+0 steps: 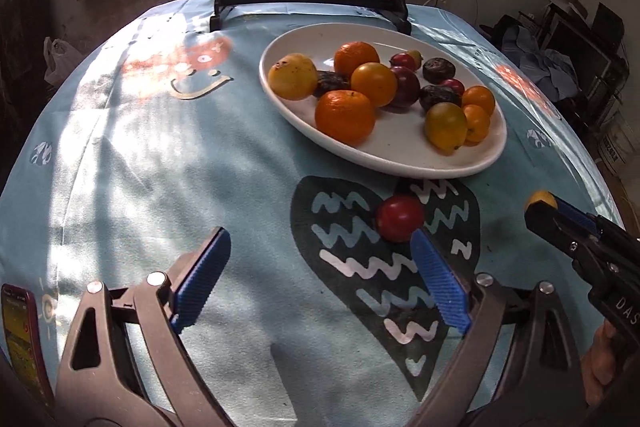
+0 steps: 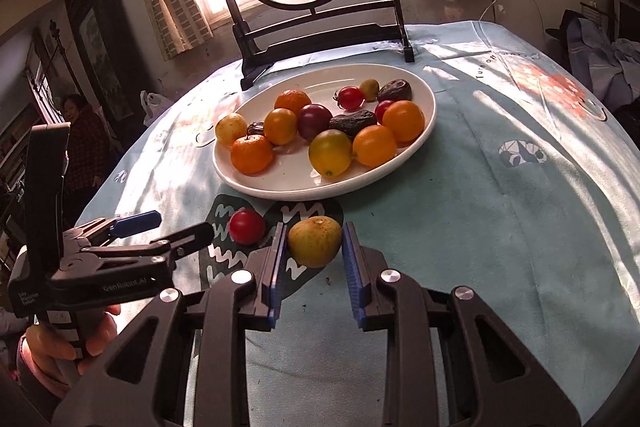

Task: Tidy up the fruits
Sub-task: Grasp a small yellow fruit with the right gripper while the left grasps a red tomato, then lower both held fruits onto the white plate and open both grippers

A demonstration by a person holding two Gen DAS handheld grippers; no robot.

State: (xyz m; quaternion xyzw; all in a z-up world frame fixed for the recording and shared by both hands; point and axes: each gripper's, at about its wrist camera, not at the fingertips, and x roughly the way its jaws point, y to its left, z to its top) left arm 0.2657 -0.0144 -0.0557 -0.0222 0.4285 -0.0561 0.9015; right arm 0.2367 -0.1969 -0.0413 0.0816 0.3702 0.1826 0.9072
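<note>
The right hand-held gripper (image 2: 314,247) has pinched its blue pads onto a round yellow-green citrus fruit (image 2: 315,241) and holds it just off the blue patterned tabletop (image 2: 480,227). I think this is the carrying step. Next the fruit must go forward to the white oval plate (image 2: 256,187) straight ahead and land in a bare spot, without bumping the oranges.

The left hand-held gripper (image 1: 320,255) is wide open and holds nothing. A small shiny red round tomato (image 1: 399,218) sits just past its right pad, so it must slide over before pinching.

The held fruit looks smooth, a bit speckled, with a tiny stem mark on top.
</note>
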